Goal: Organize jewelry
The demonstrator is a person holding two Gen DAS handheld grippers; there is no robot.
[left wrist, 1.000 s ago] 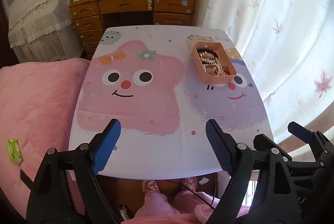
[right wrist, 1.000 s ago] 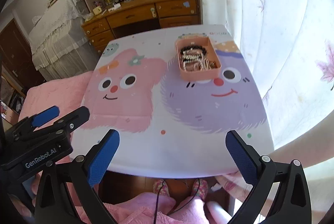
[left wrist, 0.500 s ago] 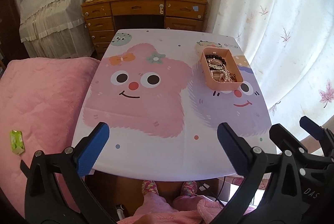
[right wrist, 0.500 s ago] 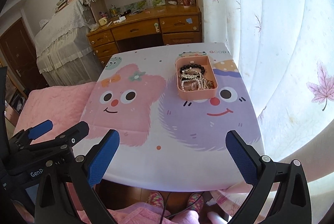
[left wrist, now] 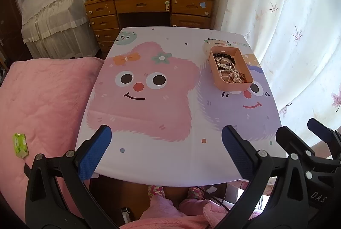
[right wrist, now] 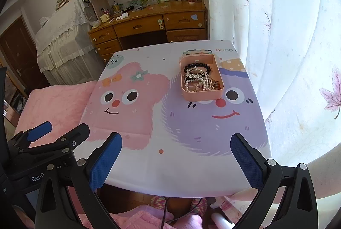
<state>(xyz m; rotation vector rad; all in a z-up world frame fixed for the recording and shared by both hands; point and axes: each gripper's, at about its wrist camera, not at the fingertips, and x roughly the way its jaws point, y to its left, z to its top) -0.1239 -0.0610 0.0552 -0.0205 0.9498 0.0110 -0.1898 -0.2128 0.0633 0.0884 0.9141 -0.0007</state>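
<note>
The left gripper (left wrist: 166, 152), black with blue ribbed pads, hangs over the near edge of the table with its jaws spread wide and nothing between them. The right gripper (right wrist: 177, 160), of the same make, is likewise spread wide and empty, just beside the left one above the same near edge. Beneath both lies a square table covered by a white cloth (left wrist: 162, 160) printed with a pink star-shaped cartoon face and a purple furry one. Toward the far right of the cloth, well apart from both grippers, stands a peach-coloured rectangular plastic tray (right wrist: 201, 96). Inside it a heap of jewelry (right wrist: 198, 79) lies tangled: a black bead bracelet, pearl strands and sparkling pieces. A pink quilt (left wrist: 42, 96) lies left of the table.
</note>
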